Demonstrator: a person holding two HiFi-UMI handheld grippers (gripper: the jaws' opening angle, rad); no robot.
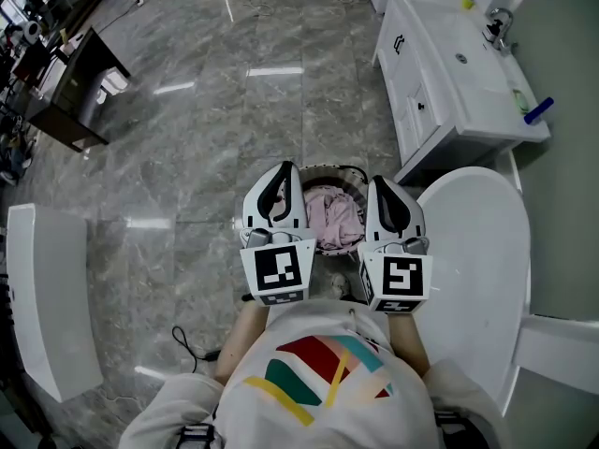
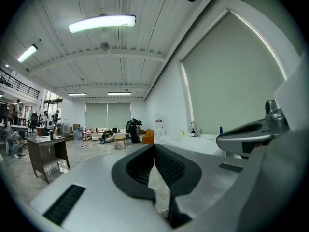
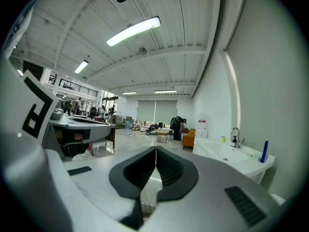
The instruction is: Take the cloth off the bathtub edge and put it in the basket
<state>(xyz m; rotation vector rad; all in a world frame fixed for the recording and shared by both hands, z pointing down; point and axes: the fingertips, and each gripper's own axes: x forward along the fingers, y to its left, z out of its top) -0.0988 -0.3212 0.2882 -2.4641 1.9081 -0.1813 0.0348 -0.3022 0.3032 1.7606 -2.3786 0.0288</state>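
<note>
Pink cloth (image 1: 334, 219) in basket (image 1: 326, 169), left hand-held gripper (image 1: 284, 168) and right hand-held gripper (image 1: 379, 181) closed, empty, bathtub edge (image 1: 473, 251) alongside

Most of the basket (image 1: 328, 169) lies hidden behind the left gripper (image 1: 284, 171) and right gripper (image 1: 378, 184).

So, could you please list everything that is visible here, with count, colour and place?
cloth: one, pink, inside the basket
basket: one, dark rim, on the floor ahead of the grippers
bathtub: one, white, right
sink: one, white, upper right
tap: one, metal, on the sink
blue item: one, on the sink's near edge
desk: one, dark, upper left
panel: one, white, lower left
cable: one, black, on the floor
floor: grey, glossy stone
shirt: one, white with coloured stripes, bottom
left gripper: white, fingers shut, empty
right gripper: white, fingers shut, empty
</note>
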